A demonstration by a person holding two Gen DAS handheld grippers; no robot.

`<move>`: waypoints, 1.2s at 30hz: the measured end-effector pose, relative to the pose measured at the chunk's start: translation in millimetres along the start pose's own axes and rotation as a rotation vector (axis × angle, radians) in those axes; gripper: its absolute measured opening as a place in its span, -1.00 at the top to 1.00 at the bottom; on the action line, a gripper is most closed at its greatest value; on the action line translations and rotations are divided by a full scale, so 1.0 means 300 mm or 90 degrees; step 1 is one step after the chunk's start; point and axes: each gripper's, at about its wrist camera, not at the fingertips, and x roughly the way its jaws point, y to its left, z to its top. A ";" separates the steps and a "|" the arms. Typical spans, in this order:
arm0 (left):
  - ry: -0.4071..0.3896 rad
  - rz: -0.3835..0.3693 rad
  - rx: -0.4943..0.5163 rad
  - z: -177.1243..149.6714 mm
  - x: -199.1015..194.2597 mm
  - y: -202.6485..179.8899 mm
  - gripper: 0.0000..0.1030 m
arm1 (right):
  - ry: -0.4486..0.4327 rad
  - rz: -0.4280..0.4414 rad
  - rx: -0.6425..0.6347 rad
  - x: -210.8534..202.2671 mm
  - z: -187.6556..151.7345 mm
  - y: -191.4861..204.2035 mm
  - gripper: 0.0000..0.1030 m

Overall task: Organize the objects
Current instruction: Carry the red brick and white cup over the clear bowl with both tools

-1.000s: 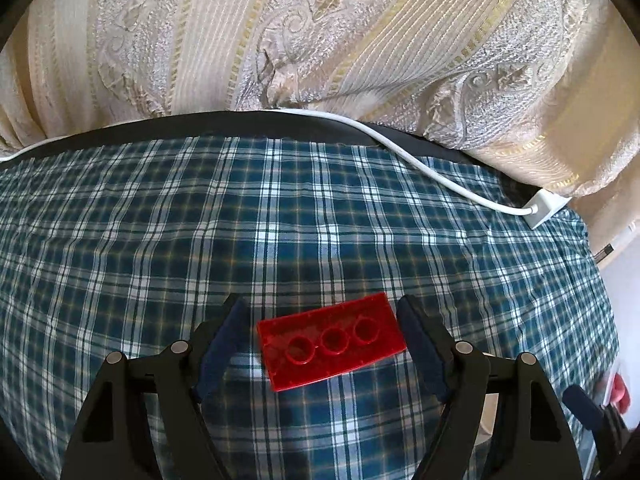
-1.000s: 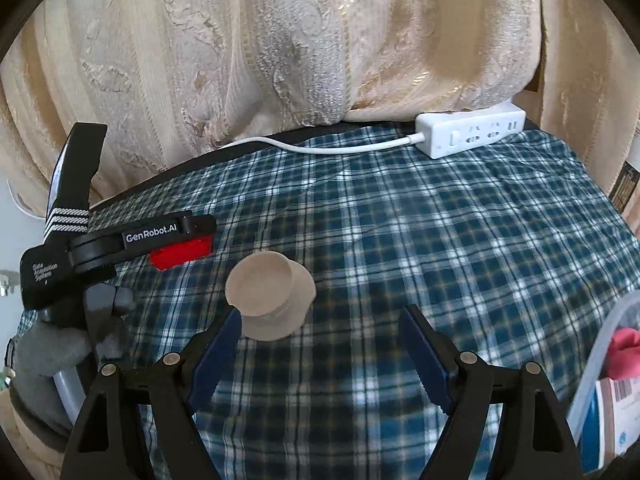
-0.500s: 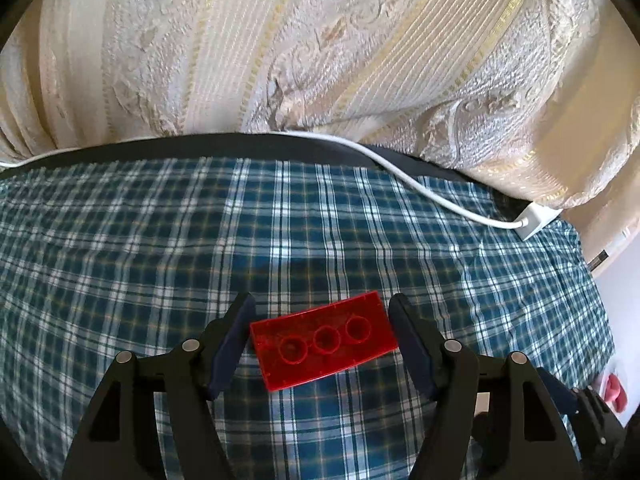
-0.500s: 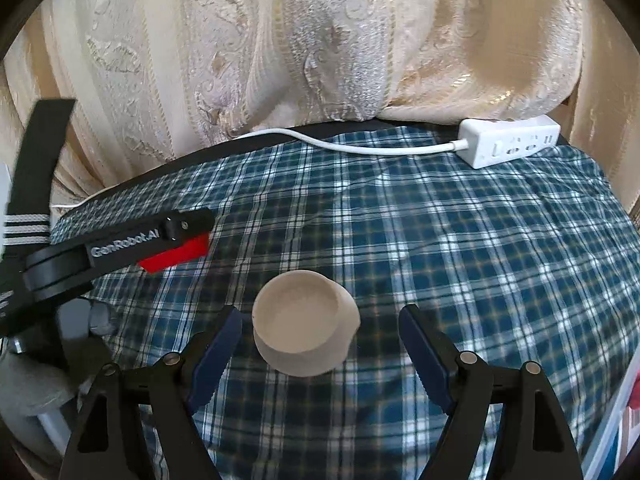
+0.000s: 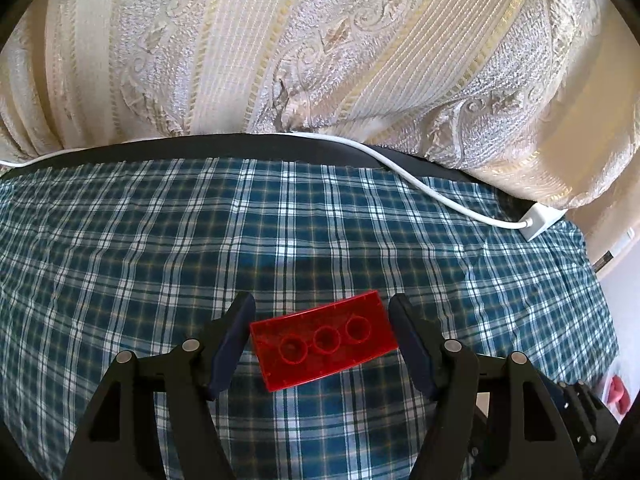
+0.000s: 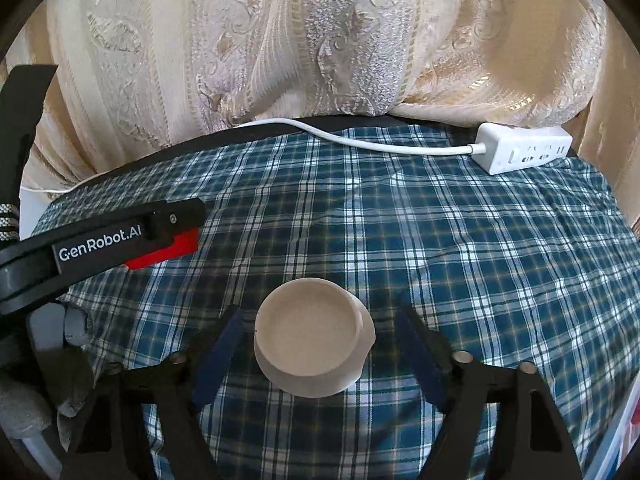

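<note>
Left gripper (image 5: 322, 328): fingers spread, one on each side of the red brick (image 5: 324, 338). The left finger (image 5: 234, 340) sits just beside the brick's left end; the right finger (image 5: 410, 344) sits just beside its right end. Whether either pad touches the brick cannot be told. The brick is translucent, with three round rings in a row on its upper face, and lies slightly tilted, right end further from the camera. It appears to lie on the plaid cloth (image 5: 160, 248); whether it is off the cloth cannot be told.

Right gripper (image 6: 320, 344): fingers spread, straddling the cup (image 6: 314, 340). A gap shows between the cup and each finger, wider on the right. The cup is beige, round, upright, its open mouth toward the camera; it stands on the cloth (image 6: 460, 248).

In the right view the left gripper (image 6: 120, 236) shows at the left edge, black, lettered "GenRobot.AI", with the red brick (image 6: 168, 252) showing under its tip. The cup and the brick are well apart, brick to the cup's left and further back.

Surroundings: a white power strip (image 6: 524, 148) lies at the far right edge of the table, its white cable (image 6: 360, 142) running left along the back edge. In the left view only the strip's end (image 5: 540, 220) and the cable (image 5: 420, 184) show. A cream patterned curtain (image 5: 320, 52) hangs behind the table in both views.
</note>
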 end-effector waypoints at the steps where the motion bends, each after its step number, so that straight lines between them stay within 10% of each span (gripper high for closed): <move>1: 0.001 0.001 0.000 0.001 0.004 -0.001 -0.36 | 0.003 -0.001 -0.002 0.003 -0.001 0.001 -0.24; 36: -0.021 -0.074 0.079 -0.049 -0.109 -0.190 -0.36 | -0.073 -0.034 0.080 -0.342 -0.145 -0.110 -0.07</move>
